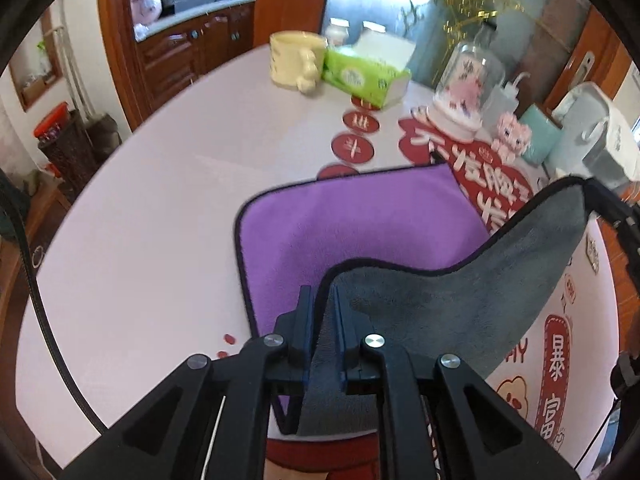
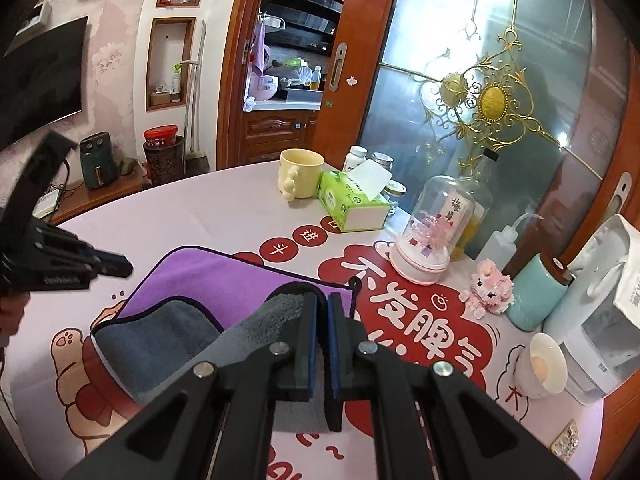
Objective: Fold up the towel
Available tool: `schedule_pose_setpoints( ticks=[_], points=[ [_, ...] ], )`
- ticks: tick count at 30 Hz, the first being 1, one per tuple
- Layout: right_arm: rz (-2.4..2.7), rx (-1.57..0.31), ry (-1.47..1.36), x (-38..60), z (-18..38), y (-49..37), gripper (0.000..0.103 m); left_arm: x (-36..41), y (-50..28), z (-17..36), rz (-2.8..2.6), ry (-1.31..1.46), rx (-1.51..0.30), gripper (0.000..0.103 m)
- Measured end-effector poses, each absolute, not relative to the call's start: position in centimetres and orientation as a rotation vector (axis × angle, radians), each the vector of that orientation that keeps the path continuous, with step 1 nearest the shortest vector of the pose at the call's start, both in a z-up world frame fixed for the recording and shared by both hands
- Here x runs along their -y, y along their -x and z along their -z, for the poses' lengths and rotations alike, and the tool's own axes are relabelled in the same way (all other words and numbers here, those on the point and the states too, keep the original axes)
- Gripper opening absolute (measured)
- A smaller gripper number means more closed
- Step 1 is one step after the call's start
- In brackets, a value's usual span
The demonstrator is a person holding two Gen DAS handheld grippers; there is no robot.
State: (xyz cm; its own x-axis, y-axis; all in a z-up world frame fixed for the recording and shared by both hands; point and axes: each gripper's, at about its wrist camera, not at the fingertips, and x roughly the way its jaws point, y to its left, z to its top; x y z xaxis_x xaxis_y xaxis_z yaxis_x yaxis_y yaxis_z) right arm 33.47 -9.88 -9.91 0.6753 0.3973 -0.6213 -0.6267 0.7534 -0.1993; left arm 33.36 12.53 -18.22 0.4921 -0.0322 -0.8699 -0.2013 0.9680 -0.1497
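Note:
The towel [image 1: 352, 224] is purple on one face and grey on the other, with a dark hem. It lies on the round table, with its near edge lifted so the grey underside [image 1: 460, 300] faces up. My left gripper [image 1: 322, 300] is shut on the towel's near left corner. My right gripper [image 2: 322, 308] is shut on the near right corner, with grey pile [image 2: 280, 312] bunched between the fingers. In the right wrist view the left gripper [image 2: 116, 266] shows at the left, above the purple towel [image 2: 224, 276].
A cream mug [image 2: 300, 174], a green tissue box [image 2: 352, 202], a glass dome ornament [image 2: 434, 228], a pink brick toy [image 2: 490, 286], a teal cylinder [image 2: 534, 296], a white cup [image 2: 540, 366] and a white appliance [image 2: 600, 320] stand along the table's far and right side.

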Motion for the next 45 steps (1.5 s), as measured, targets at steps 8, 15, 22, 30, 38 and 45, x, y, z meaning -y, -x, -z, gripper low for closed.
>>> schedule_pose_setpoints(
  ticks=[8,15,22,30,38,45],
  points=[
    [-0.601,-0.596,0.411,9.7,10.3,-33.7,0.005,-12.5,-36.5,21.5,-0.091,0.289,-1.127,0.026],
    [-0.598,-0.605,0.402,9.8,10.5,-34.0,0.005,-12.4,-37.7,23.3,-0.06,0.343,-1.171,0.027],
    [-0.6,-0.605,0.393,9.7,10.6,-34.1,0.005,-12.3,-38.1,23.7,-0.075,0.343,-1.181,0.016],
    [-0.598,-0.603,0.393,9.7,10.7,-34.1,0.005,-12.1,-37.9,23.0,-0.068,0.359,-1.15,0.008],
    [-0.577,-0.57,0.381,9.8,9.5,-34.4,0.005,-13.1,-37.4,19.5,-0.097,0.365,-1.049,0.008],
    [-0.554,-0.524,0.386,9.3,9.6,-35.8,0.005,-16.1,-37.3,16.9,-0.166,0.37,-0.957,0.008]
  ],
)
